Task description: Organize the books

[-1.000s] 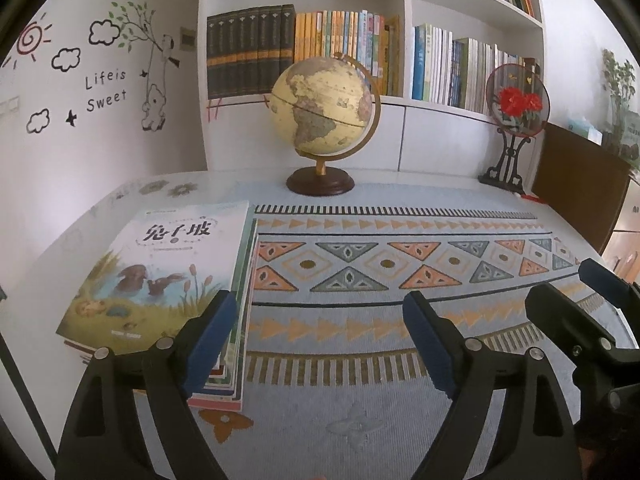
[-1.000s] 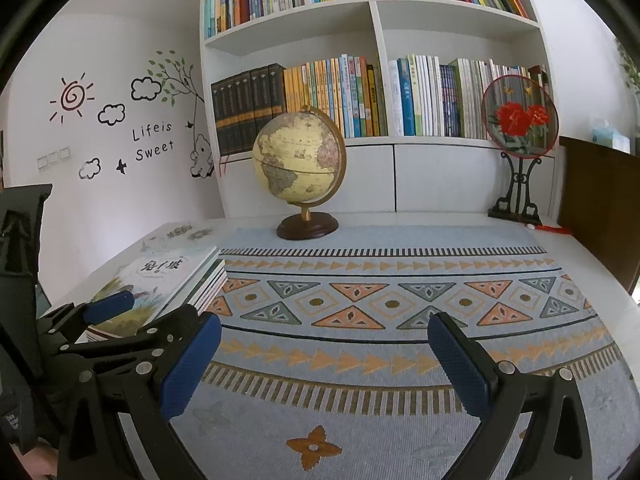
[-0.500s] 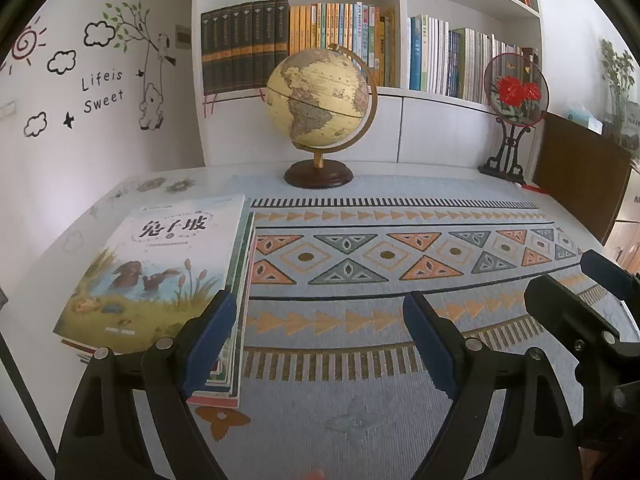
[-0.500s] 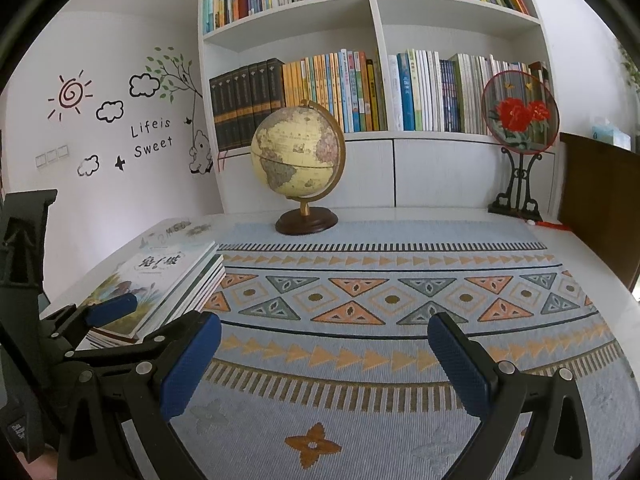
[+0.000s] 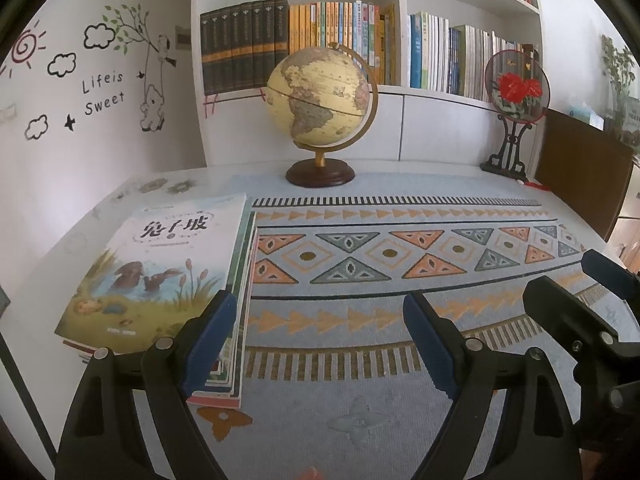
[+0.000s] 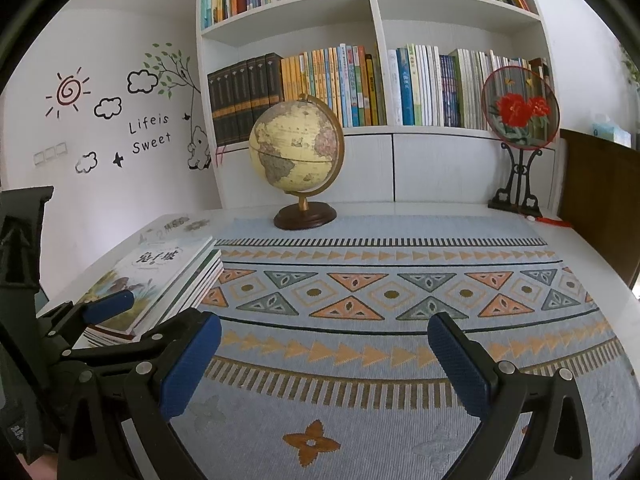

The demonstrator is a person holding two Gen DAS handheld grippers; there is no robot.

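A stack of thin picture books [image 5: 160,276] lies flat at the left of the patterned table runner [image 5: 400,280]; its top cover shows rabbits by a pond. The stack also shows in the right wrist view [image 6: 160,284]. My left gripper [image 5: 320,340] is open and empty, its left finger [image 5: 208,336] over the stack's near right corner. My right gripper [image 6: 326,364] is open and empty above the runner, to the right of the stack. The right gripper shows at the right edge of the left wrist view [image 5: 576,320].
A globe [image 5: 320,104] on a wooden base stands at the back middle. A round red-flower fan on a black stand [image 5: 516,92] is at the back right. A white bookshelf [image 6: 372,92] full of upright books is behind. A brown cabinet [image 6: 600,200] is at the right.
Both views have tilted upward a little, so the shelf and globe sit lower in the frame. The books have not moved and both grippers stay open.
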